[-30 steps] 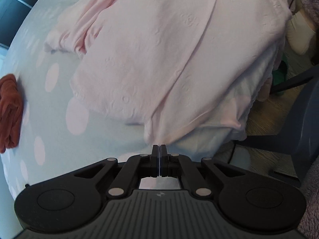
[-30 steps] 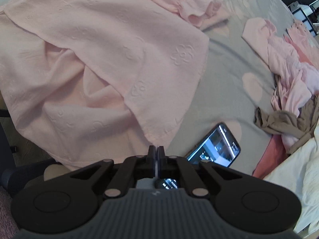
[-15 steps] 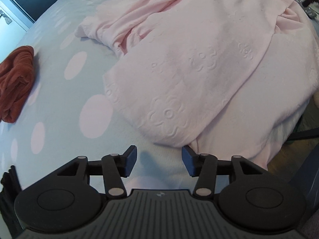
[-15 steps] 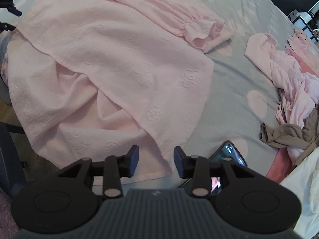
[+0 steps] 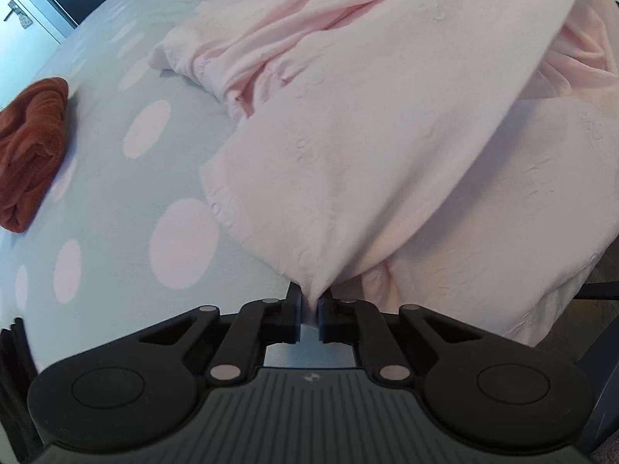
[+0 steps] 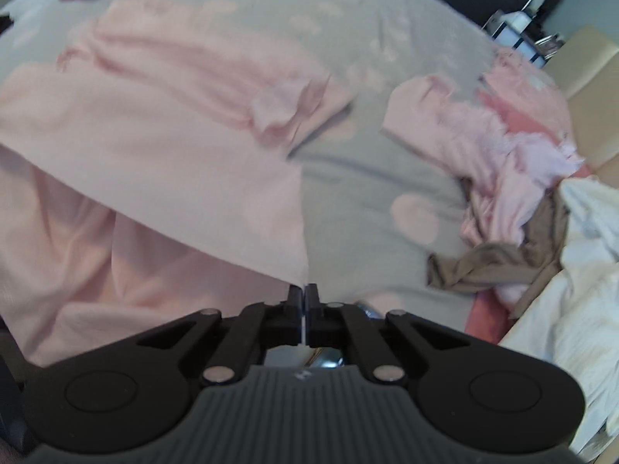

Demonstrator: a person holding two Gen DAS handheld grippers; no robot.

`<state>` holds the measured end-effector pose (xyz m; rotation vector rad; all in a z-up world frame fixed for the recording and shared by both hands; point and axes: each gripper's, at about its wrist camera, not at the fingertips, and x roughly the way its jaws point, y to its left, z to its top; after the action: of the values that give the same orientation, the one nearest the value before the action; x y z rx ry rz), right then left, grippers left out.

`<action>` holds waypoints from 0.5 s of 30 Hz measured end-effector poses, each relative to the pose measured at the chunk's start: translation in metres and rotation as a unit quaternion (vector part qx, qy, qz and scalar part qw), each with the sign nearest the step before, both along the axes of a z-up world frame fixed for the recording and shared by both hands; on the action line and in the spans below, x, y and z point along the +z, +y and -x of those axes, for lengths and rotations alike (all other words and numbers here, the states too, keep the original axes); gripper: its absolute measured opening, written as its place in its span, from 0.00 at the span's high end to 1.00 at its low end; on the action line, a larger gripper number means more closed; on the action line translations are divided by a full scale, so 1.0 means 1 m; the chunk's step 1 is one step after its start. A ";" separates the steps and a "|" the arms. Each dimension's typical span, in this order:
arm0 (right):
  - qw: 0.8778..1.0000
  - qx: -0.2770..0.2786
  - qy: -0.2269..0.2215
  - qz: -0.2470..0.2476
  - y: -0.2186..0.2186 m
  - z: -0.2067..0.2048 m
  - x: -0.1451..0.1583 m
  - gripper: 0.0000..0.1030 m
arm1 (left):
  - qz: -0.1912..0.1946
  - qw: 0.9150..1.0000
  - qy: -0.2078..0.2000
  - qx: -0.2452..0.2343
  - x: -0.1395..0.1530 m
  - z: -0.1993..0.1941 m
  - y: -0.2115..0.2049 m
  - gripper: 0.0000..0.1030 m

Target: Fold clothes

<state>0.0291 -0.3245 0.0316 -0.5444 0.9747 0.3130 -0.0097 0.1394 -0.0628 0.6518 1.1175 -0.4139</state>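
Note:
A pale pink embossed garment [image 5: 367,135] lies spread over a grey-blue bedspread with pink dots [image 5: 116,193], part of it hanging off the bed's edge. My left gripper [image 5: 308,309] is closing its jaws on a bunched hem corner of the garment, and the pads pinch the fabric. In the right wrist view the same pink garment [image 6: 154,147] shows a flat layer lifted off the bedspread [image 6: 367,178]. My right gripper [image 6: 303,301] is closing its jaws on that layer's corner, with thin cloth pressed between the pads.
A rust-red cloth [image 5: 33,147] lies at the bed's left. On the right are a heap of pink clothes [image 6: 503,147], a brown garment [image 6: 491,266], white bedding [image 6: 572,290] and a cardboard box [image 6: 592,62]. A phone [image 6: 329,359] peeks out beneath the right gripper.
Both grippers opened, then shut on corners of the pink garment's hem. The right one rose, lifting its layer off the bed. The left one shifted sideways to its corner.

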 end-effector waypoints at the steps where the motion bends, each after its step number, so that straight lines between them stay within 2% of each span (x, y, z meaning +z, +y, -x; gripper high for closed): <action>1: 1.000 0.003 -0.014 0.005 0.002 0.000 0.008 0.98 | -0.002 1.000 -0.009 0.004 0.008 -0.001 0.002 0.95; 7: 0.997 0.009 -0.070 0.016 0.010 -0.014 0.041 0.99 | 0.001 0.997 -0.073 0.032 0.061 -0.022 0.016 0.96; 15: 0.993 -0.010 -0.113 0.025 0.019 -0.055 0.062 0.99 | 0.010 0.989 -0.139 0.037 0.116 -0.083 0.012 0.96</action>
<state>0.0839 -0.3052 0.0934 -0.6013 0.7699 0.2052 0.0732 0.1517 0.0533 0.6277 0.8674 -0.2603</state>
